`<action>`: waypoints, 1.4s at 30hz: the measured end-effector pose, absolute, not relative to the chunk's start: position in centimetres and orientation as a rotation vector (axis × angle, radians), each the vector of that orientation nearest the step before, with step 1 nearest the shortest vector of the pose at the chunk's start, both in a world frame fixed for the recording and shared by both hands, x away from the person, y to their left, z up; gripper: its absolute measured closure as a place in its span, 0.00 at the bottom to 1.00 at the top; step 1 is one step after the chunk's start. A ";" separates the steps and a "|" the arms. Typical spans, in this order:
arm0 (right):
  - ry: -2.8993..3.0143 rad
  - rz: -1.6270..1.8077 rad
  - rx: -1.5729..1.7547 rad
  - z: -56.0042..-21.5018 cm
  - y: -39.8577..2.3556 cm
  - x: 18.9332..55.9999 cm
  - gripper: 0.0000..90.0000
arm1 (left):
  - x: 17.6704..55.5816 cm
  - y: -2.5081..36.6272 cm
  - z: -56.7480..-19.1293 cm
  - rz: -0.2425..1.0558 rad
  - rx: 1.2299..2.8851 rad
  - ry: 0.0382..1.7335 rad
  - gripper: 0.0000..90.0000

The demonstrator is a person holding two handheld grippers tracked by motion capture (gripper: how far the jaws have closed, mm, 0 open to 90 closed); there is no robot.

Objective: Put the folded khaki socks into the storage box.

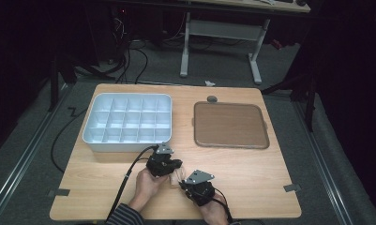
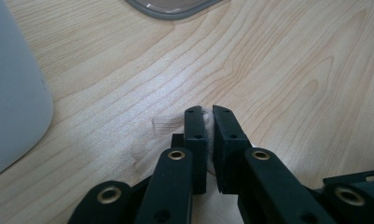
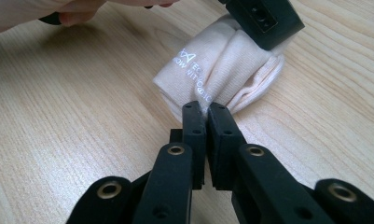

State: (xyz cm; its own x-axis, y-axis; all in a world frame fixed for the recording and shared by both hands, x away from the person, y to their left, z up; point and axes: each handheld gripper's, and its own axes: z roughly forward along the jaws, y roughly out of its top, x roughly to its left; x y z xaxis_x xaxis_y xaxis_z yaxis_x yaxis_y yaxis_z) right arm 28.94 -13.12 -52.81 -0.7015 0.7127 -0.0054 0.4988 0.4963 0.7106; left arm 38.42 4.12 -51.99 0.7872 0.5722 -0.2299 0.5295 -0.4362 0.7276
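Observation:
A folded cream sock point(image 1: 177, 176) with white lettering lies on the wooden table near its front edge, between my two grippers. My left gripper point(image 1: 176, 167) comes at it from the left, and in the left gripper view my left gripper point(image 2: 208, 112) is shut on a fold of the sock point(image 2: 167, 123). From the right, my right gripper point(image 1: 184, 184) meets it. In the right gripper view my right gripper point(image 3: 206, 106) pinches the near edge of the sock point(image 3: 222, 60). One jaw of the left gripper presses on the sock's far end there.
A white box with several compartments point(image 1: 124, 146) stands at the back left, and its side point(image 2: 12, 93) is close to my left gripper. A flat brown tray point(image 1: 230, 124) lies at the back right. A small grey disc point(image 1: 212, 99) sits behind the tray.

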 end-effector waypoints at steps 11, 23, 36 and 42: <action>2.425 1.092 1.057 -52.5 -13.4 29.3 0.94 | 37.9 4.2 -51.4 0.054 2.117 0.804 0.83; 2.414 1.110 1.074 -52.5 -13.4 29.4 0.87 | 37.2 4.9 -50.1 0.070 2.083 0.812 0.59; 2.378 1.152 1.085 -52.1 -13.7 29.2 0.74 | 36.3 7.1 -49.9 0.104 2.037 0.941 0.45; 2.348 1.199 1.094 -51.6 -14.6 28.8 0.69 | 35.8 7.6 -50.4 0.077 1.994 0.996 0.39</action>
State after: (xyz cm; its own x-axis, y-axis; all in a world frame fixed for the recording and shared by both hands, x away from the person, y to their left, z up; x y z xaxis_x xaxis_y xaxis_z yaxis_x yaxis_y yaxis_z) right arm 28.77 -14.61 -51.57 -0.6713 0.7365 0.0825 0.4987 0.3666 0.7854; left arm 35.82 7.62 -50.37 0.6767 0.6710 -0.3031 0.6163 -0.2909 0.7318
